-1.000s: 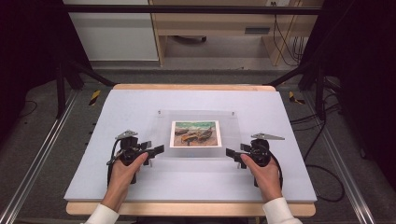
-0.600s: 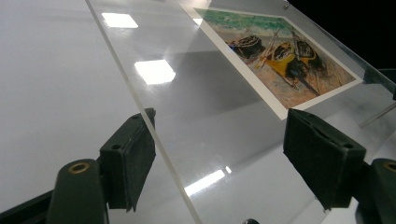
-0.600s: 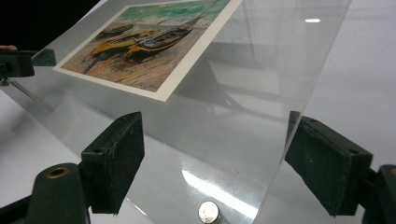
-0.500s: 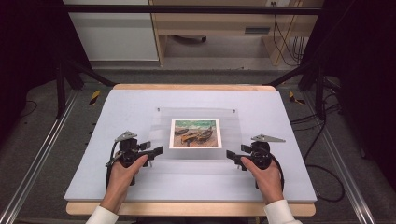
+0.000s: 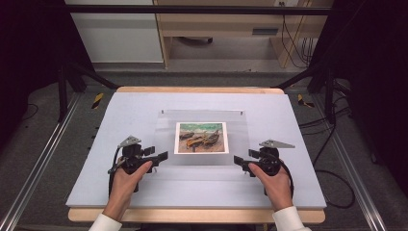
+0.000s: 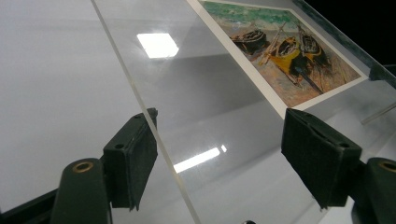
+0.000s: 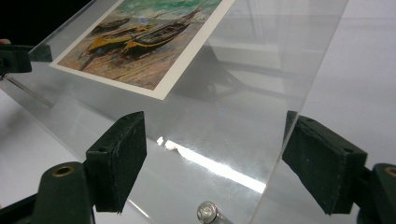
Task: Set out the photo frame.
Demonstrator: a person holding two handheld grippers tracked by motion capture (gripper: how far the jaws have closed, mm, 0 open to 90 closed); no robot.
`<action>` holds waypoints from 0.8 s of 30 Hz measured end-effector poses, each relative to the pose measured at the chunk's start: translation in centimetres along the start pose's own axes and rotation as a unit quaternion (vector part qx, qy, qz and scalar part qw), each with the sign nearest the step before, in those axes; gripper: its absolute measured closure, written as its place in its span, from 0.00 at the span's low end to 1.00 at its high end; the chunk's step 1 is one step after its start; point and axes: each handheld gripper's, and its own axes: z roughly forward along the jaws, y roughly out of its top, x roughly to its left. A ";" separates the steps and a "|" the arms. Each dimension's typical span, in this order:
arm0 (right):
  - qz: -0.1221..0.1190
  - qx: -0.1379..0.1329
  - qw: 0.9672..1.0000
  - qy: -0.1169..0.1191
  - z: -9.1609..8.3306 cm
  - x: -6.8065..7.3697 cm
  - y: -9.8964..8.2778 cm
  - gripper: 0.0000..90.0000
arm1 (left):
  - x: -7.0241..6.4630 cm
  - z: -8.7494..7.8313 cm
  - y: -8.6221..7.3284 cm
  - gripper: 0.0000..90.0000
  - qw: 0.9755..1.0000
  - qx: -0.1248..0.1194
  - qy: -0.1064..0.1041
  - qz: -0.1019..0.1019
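In the high view, a clear plastic sheet lies in the middle of the white tabletop. Its long sides run left to right, and its near edge is towards the person. A small picture of boats on a beach lies at the centre of the sheet, wider than tall, with its top towards the far edge of the tabletop. The left hand-held gripper is at the near left corner of the sheet and points to the right. The right hand-held gripper is at the near right corner and points to the left. Each is held by one hand, and the two are well apart.

In the left gripper view, the jaws of the left hand-held gripper are spread wide. The thin edge of the clear plastic sheet runs between them, very close to the left jaw. I cannot tell if it touches. The picture is farther ahead, on the upper right.

In the right gripper view, the right hand-held gripper is also spread wide, with a corner part of the clear plastic sheet between the jaws. The sheet's edge is just beside the right jaw. The picture is at the upper left. A small metal pin shows low between the jaws.
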 end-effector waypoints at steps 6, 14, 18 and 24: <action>-0.008 0.000 1.000 -0.003 -0.2 0.2 -0.1 0.25 | -0.2 -0.2 -0.1 0.30 1.000 0.000 0.002 0.007; -0.018 0.000 1.000 -0.007 -0.5 0.4 -0.2 0.26 | -0.5 -0.4 -0.2 0.31 1.000 -0.004 0.006 0.012; -0.021 0.000 1.000 -0.010 -0.8 0.7 -0.3 0.28 | -0.6 -0.7 -0.3 0.33 1.000 -0.007 0.008 0.015; -0.028 -0.003 1.000 -0.014 -1.1 0.8 -0.4 0.31 | -0.8 -1.1 -0.5 0.35 1.000 -0.012 0.011 0.021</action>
